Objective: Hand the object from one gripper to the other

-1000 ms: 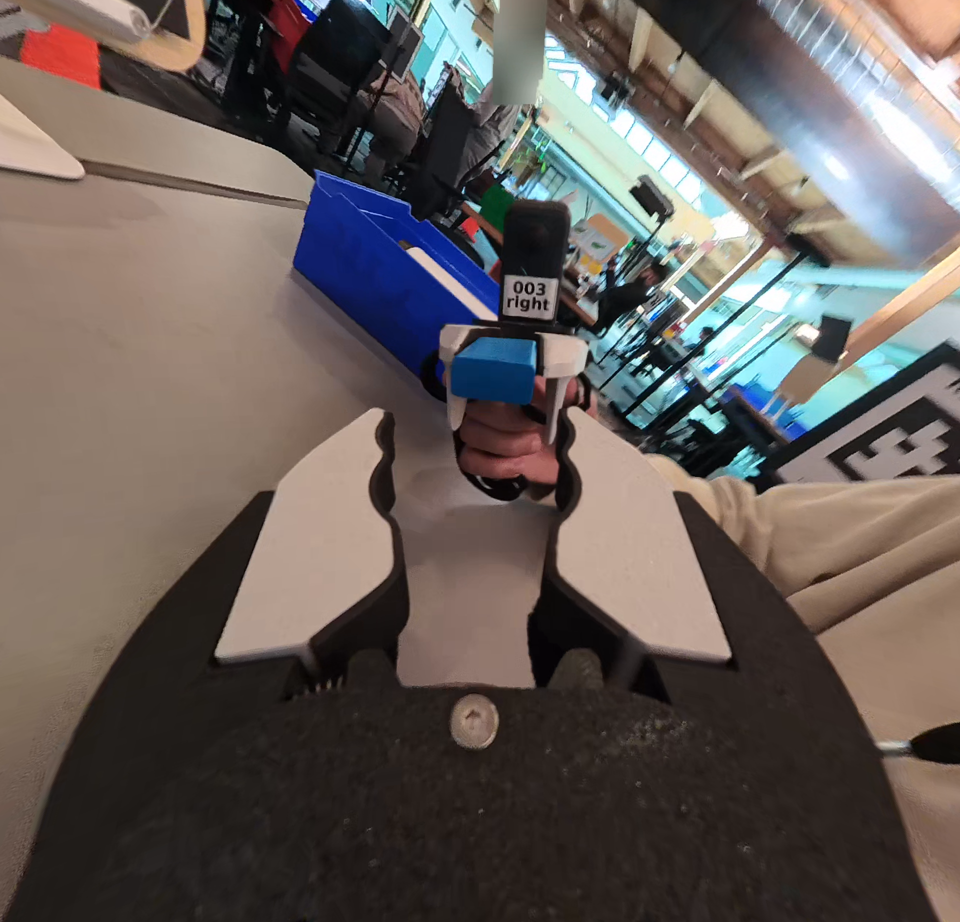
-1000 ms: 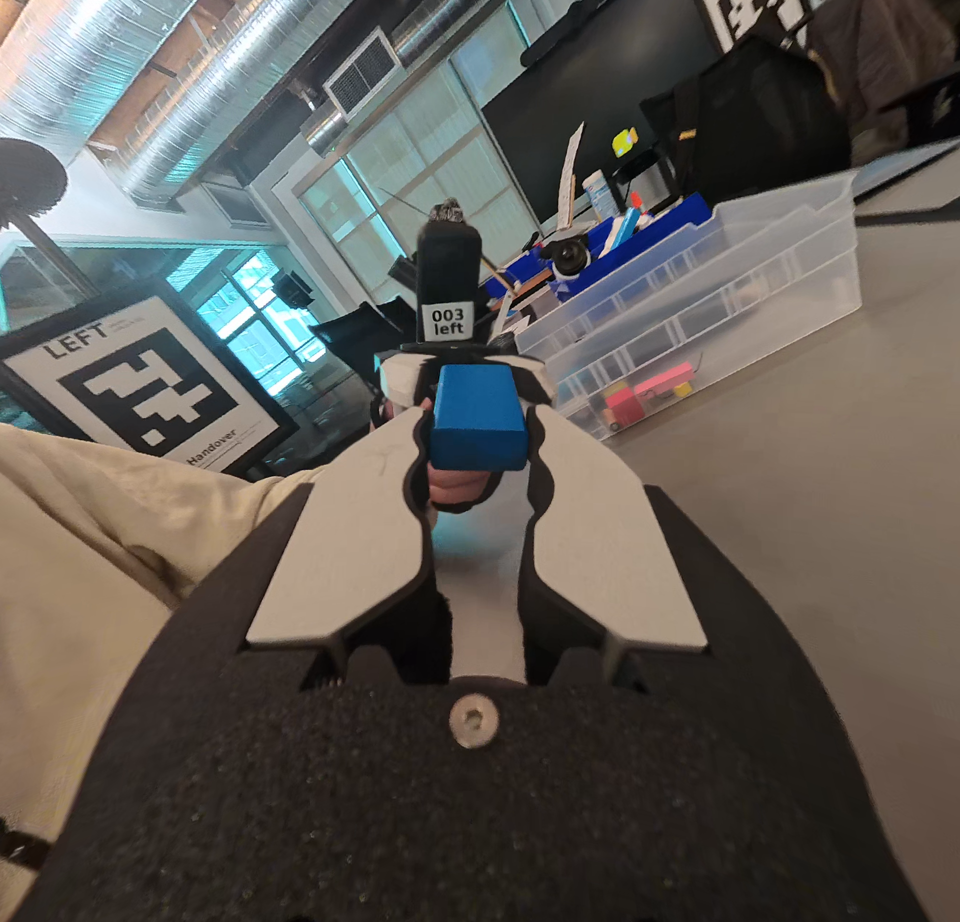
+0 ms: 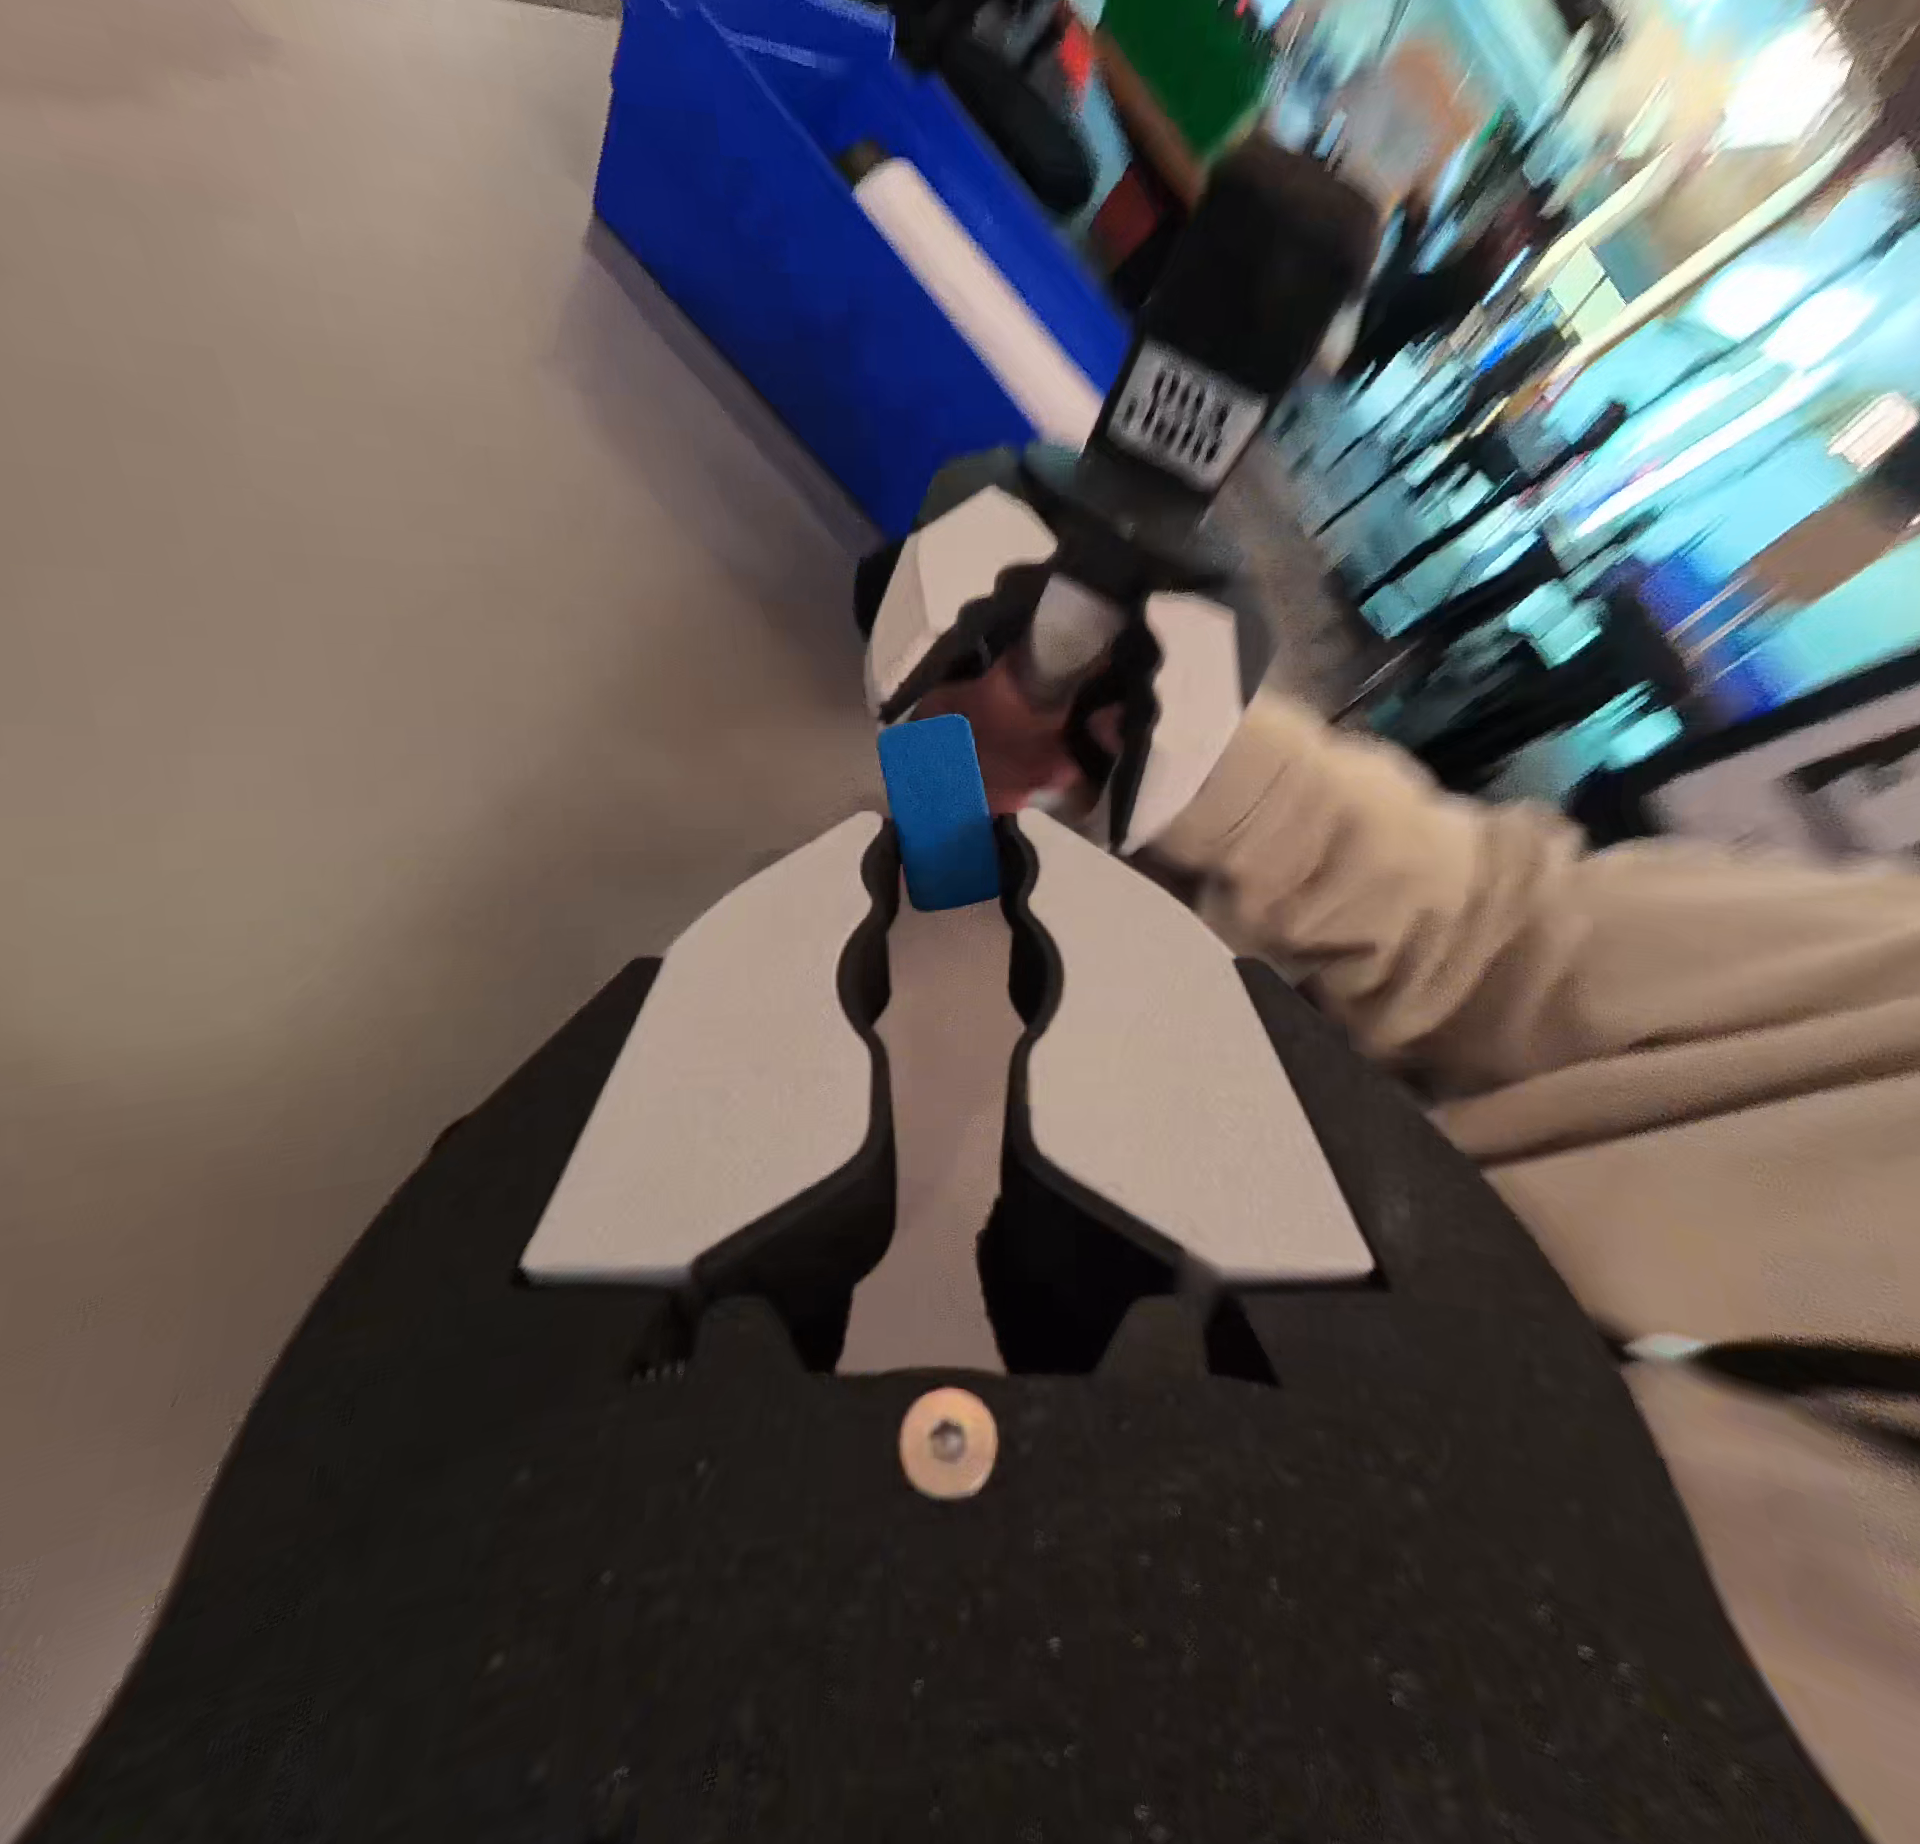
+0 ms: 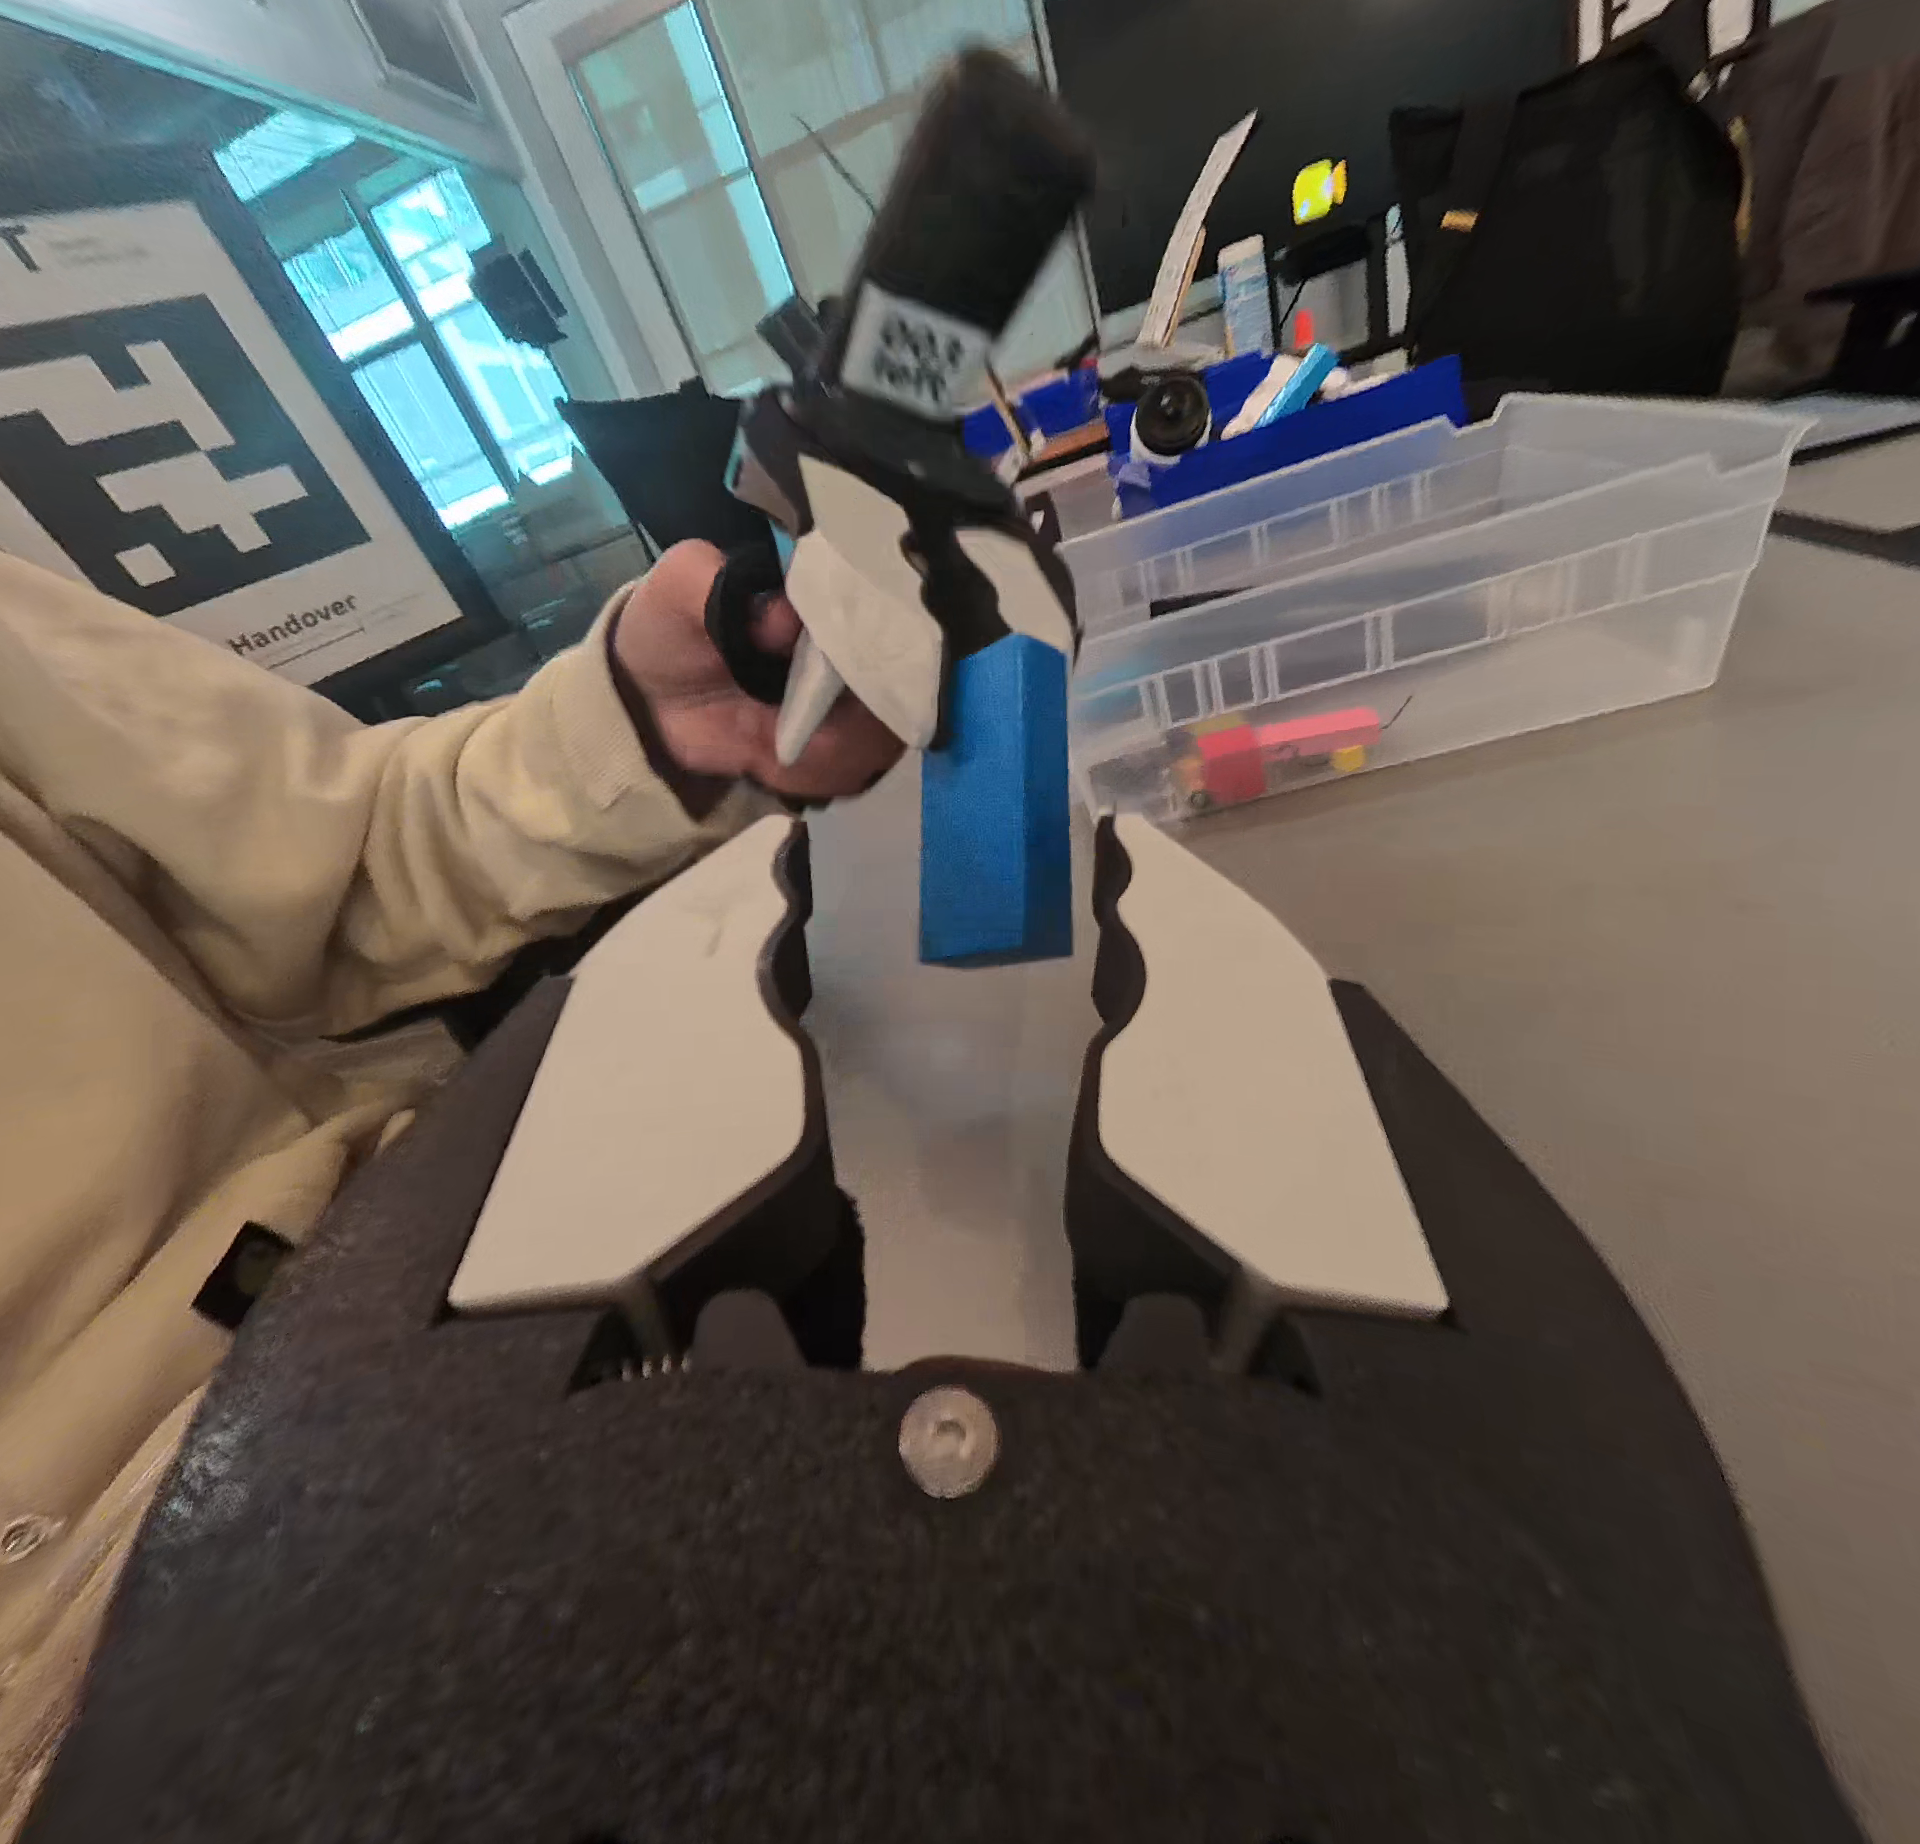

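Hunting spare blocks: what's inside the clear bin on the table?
A red block, a pink block, a small yellow one; the clear bin's left end is hidden behind the blue block.

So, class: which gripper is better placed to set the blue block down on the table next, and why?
Left. Its fingers are shut on the blue block, while the right gripper is open with the block merely hanging between its fingers, so it carries nothing.

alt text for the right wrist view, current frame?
The left gripper, held in a person's hand, pinches the top end of a blue block that hangs between the open fingers of the right gripper, apparently untouched by them. Behind, on the grey table, sits a clear plastic bin holding small coloured blocks.
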A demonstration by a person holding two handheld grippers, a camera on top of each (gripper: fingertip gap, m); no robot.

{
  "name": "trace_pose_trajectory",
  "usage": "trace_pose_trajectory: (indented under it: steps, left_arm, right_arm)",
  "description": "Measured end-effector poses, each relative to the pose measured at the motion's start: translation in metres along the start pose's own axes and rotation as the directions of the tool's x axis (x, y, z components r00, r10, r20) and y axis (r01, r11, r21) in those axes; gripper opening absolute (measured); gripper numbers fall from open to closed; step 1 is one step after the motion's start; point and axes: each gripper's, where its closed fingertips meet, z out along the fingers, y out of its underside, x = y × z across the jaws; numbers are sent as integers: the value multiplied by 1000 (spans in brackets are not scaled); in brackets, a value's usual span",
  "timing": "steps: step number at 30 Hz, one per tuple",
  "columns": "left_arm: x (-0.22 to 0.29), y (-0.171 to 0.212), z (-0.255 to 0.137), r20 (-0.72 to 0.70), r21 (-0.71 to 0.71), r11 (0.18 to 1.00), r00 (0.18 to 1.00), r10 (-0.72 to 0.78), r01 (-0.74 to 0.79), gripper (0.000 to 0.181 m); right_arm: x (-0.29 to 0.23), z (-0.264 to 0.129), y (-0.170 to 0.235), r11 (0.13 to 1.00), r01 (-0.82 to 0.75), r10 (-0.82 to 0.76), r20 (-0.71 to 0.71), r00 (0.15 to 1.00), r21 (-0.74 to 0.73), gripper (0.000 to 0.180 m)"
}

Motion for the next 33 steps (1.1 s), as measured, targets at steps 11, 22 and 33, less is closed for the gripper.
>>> trace_pose_trajectory:
  steps: [11,22,33]
  left_arm:
    - [15,54,-8,-30,-433,762,852,523,-482,17]
    - [28,44,0,-75,-422,711,803,591,-563,16]
    - [-2,19,5,164,60,929,921,352,-366,34]
  right_arm:
    - [-31,17,40,958,65,-27,135,990,-279,33]
    - [-36,19,33,950,193,-168,122,978,-246,17]
    - [3,-3,-4,995,97,-97,-73,993,3,16]
